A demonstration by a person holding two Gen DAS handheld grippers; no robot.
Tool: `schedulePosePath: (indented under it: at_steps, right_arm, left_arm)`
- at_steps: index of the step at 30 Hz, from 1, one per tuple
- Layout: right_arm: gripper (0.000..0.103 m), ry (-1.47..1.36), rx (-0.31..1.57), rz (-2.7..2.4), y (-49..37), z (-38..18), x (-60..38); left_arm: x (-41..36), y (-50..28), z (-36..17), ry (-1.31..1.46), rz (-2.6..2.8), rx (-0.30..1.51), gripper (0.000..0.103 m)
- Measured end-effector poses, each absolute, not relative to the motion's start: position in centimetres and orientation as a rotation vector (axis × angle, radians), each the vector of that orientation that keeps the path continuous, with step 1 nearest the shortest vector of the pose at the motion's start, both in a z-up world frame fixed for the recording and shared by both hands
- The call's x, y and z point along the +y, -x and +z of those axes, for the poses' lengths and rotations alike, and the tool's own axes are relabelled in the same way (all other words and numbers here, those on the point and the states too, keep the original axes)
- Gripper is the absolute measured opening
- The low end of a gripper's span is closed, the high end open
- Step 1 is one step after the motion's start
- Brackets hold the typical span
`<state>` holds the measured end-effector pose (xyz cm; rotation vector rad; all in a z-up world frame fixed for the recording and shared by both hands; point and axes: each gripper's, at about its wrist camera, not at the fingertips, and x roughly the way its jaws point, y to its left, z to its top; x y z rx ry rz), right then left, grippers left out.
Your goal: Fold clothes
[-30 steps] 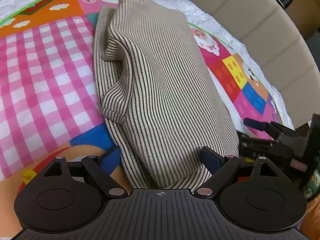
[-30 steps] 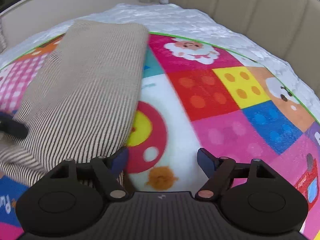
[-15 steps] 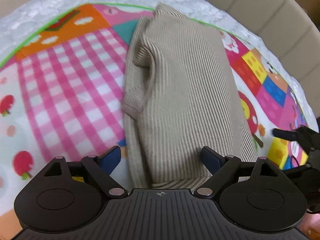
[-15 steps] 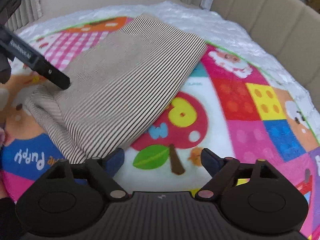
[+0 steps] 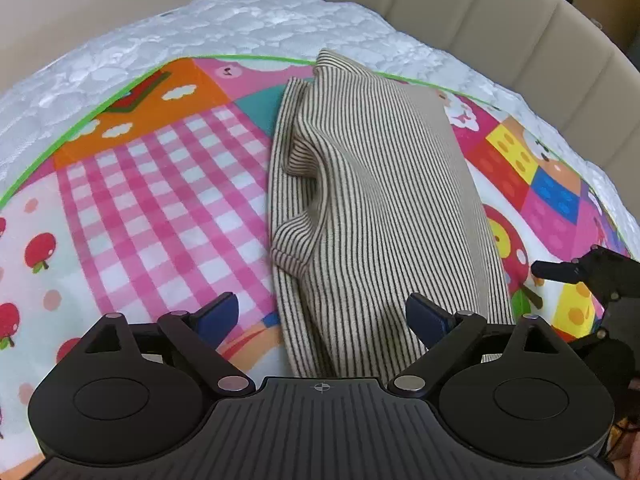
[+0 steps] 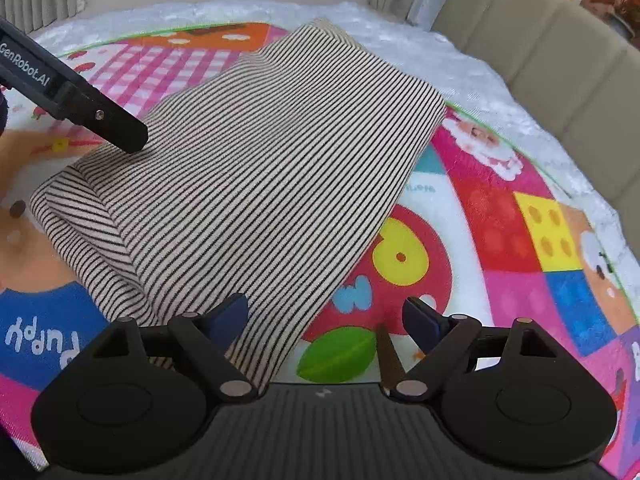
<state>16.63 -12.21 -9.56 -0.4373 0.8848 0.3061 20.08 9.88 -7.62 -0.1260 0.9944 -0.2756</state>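
Folded striped garment lay mid-mat, margins free; both spread claws, left and right, hovered at its near edge.

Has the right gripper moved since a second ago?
Yes. The right gripper has pulled back from the striped garment: the right wrist view now takes in more of the play mat, and the garment's far edge sits farther off.

The left wrist view looks low and close along the striped garment, lengthwise. The right wrist view faces the same garment from its right side (equally close), sharing the play mat.
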Motion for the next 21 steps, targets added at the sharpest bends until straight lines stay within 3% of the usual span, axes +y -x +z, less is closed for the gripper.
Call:
schedulePosePath:
  at_steps: [8,15,19,21]
  right_arm:
    - [0.085,0.598,0.699,0.519,-11.4,-6.4,-8.5]
    - [0.085,0.656,0.694,0.633,-9.5,-9.6,-4.2]
    - [0.086,0.727,0.655,0.605,-9.6,-10.5,-3.0]
    - [0.053,0.656,0.679,0.588,-10.6,-9.8,-3.6]
  left_arm:
    - [10.1,-20.6,-8.0,0.131,-0.280,0.997,0.095]
    - [10.4,-19.2,-4.8,0.012,-0.298,0.895,0.095]
    - [9.6,-17.1,-3.3,-0.196,-0.405,0.833,0.097]
    - [9.2,-16.0,-2.8,-0.314,-0.460,0.803,0.098]
